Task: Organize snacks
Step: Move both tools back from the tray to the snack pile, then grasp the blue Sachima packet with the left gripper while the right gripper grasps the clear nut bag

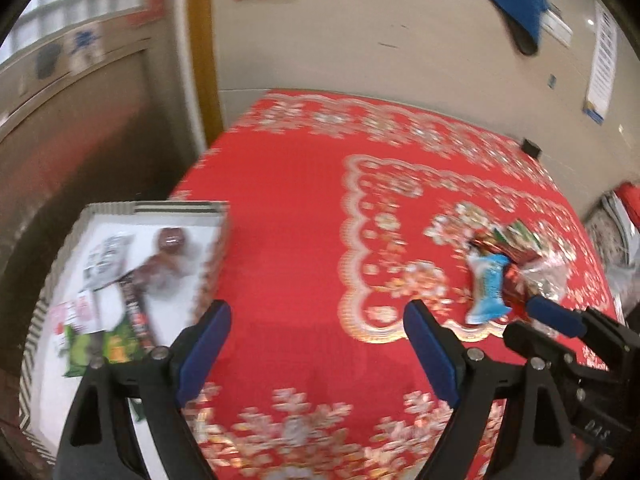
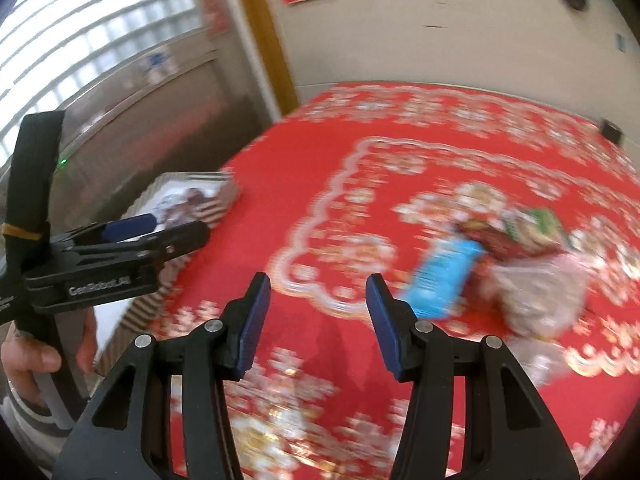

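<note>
We see a worktop under a red cloth with gold floral pattern, beige wall behind. A shallow white tray at its left edge holds several snack packets. A loose snack pile, blue wrapper foremost, lies right of centre. Left gripper: fingers wide apart, empty. Right gripper: fingers partly open, nothing between them.

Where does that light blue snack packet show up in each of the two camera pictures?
Left wrist view: blue packet at right of middle, at the near-left edge of the snack pile.
Right wrist view: blue packet right of centre, blurred.
Shared landmark: the striped box at the left.
</note>
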A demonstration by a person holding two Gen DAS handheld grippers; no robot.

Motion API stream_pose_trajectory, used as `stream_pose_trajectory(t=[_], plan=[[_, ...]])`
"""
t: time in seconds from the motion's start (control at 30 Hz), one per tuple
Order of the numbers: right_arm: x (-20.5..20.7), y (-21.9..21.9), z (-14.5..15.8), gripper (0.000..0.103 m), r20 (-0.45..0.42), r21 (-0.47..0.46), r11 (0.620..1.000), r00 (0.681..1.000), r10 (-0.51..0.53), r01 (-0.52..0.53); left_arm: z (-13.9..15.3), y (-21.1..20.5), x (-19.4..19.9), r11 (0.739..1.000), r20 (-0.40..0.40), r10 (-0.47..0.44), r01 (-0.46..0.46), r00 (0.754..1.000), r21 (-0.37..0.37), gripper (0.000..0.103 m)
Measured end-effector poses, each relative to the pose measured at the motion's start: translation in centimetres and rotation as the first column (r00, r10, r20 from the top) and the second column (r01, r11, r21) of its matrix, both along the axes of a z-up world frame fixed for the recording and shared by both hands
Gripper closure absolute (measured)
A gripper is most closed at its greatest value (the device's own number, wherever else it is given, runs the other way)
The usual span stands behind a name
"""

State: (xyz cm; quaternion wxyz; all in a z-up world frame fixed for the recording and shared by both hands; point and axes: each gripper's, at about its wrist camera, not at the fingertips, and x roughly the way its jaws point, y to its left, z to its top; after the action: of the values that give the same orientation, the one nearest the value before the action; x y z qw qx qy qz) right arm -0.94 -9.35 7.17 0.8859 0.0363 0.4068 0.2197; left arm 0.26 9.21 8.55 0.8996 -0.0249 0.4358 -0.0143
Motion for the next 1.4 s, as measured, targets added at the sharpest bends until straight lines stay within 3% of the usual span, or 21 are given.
stream_pose_trajectory(t=[0.1, 0.4, 1.0, 1.4], plan=[[0.1, -3.4, -0.4, 0.053, 0.001, -0.036, 0.996, 0.997, -0.076, 0.076, -0.7, -2.5, 0.8, 0.999, -0.016, -0.039, 0.039, 0.999, 0.0, 0.014], [0.0, -7.2, -1.0, 0.053, -0.002, -0.04, 0.988, 0.989, -0.148, 0.148, -1.8, -7.9, 2.0, 0.993, -0.041, -0.113, 0.113, 0.993, 0.014, 0.014], [0.0, -11.7, -2.4, 0.053, -0.035, -0.036, 0.971, 0.971, -0.237, 0.236, -3.9, -10.9, 4.5, 0.987, -0.103, -0.162, 0.16, 0.982, -0.026, 0.014], [0.7, -14.3, -3.0, 0.053, -0.064, -0.036, 0.956, 0.954, -0.291, 0.29, -6.1, -15.3, 6.7, 0.965, -0.163, -0.263, 0.26, 0.951, -0.039, 0.014]])
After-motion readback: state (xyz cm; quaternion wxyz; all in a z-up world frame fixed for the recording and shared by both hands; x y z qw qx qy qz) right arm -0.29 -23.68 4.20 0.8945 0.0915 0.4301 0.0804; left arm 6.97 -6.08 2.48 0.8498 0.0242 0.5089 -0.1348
